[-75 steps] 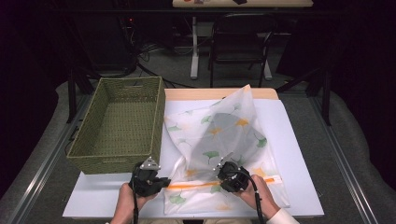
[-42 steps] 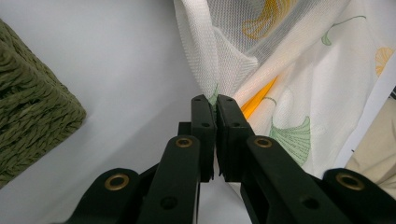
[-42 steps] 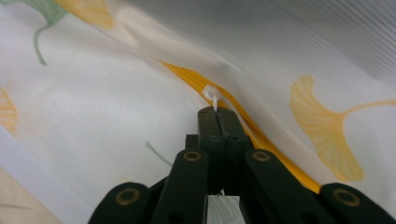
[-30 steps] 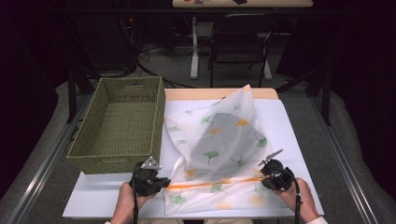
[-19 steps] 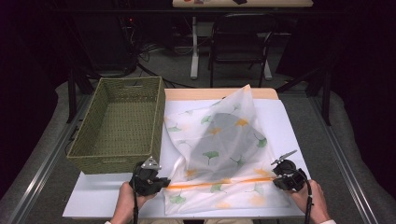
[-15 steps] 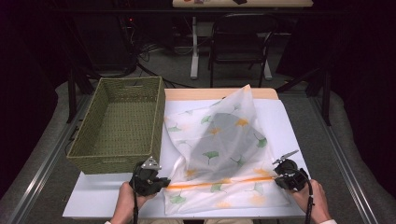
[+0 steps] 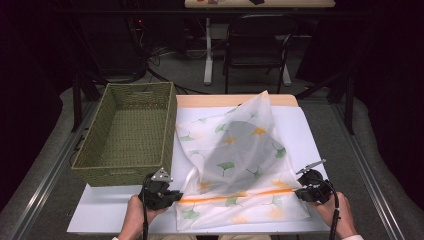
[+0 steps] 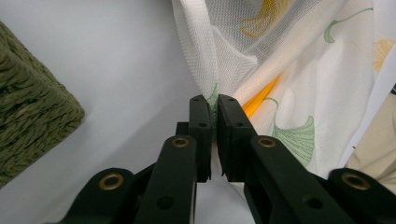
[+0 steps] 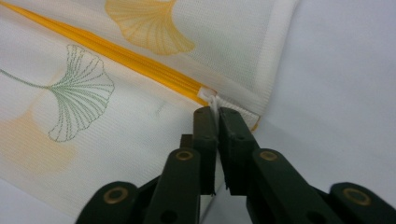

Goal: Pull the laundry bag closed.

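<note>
My left claw (image 8: 213, 100) is closed to a thin slit on the edge of the mesh laundry bag (image 7: 240, 165), pinching a fold of the white netting at the left end of the orange zipper (image 7: 235, 196). In the left gripper view the two black jaws stand almost together with the cloth caught between their tips, and a green ginkgo leaf print lies just beside them to the right. My left hand (image 7: 135, 217) comes in at the bottom of the high view, with the grey three-cornered plate on top of the claw body.

My right claw (image 9: 215, 111) has just eased open by a hair, yet its jaws are nearly together and pinch the small white zipper pull (image 9: 213, 100) at the right end of the orange zipper, close to the bag's right hem. My right hand (image 7: 335, 215) sits at the lower right of the high view, well apart from the left one, with the zipper running as a straight orange line between the two claws.

The bag lies flat on the white table (image 7: 107, 212), printed with green and yellow leaves, and a dark shape shows through the mesh in its middle. Its far corner rises to a point toward the back edge of the table. The woven green basket (image 7: 127, 135) stands on the left of the table, just beside the bag and close behind my left claw.
</note>
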Demonstrator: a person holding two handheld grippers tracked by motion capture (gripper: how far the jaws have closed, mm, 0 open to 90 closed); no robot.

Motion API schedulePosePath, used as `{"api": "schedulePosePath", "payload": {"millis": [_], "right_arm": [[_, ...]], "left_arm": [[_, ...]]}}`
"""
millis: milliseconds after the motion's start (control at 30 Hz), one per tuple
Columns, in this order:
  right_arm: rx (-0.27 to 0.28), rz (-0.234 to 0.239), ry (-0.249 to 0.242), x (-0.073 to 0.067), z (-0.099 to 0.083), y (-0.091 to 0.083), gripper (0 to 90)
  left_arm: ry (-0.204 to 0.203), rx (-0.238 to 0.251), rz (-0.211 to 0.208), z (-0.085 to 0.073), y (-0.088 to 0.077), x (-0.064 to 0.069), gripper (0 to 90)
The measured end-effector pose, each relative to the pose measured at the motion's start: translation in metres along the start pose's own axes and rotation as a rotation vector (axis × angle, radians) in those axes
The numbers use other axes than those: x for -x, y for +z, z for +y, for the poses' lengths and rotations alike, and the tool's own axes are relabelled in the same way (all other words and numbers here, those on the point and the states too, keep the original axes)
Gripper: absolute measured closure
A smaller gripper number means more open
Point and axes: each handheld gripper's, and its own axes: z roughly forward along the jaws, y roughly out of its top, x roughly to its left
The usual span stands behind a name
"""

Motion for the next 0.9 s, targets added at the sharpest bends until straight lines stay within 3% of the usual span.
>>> {"api": "schedulePosePath", "payload": {"millis": [167,367,667,900], "right_arm": [[0.012,0.028,-0.009,0.000,0.000,-0.002,69.2],[0.031,0.034,-0.015,0.001,0.001,-0.005,48.5],[0.074,0.010,0.005,0.005,0.000,-0.009,24.3],[0.102,-0.017,0.029,0.012,0.000,-0.013,17.1]], "left_arm": [[-0.017,-0.017,-0.013,-0.003,-0.004,-0.003,68.9],[-0.042,-0.041,-0.007,-0.006,-0.007,-0.007,42.7],[-0.046,-0.044,0.024,-0.010,-0.015,-0.009,26.3],[-0.072,-0.041,0.061,-0.018,-0.024,-0.016,20.7]]}}
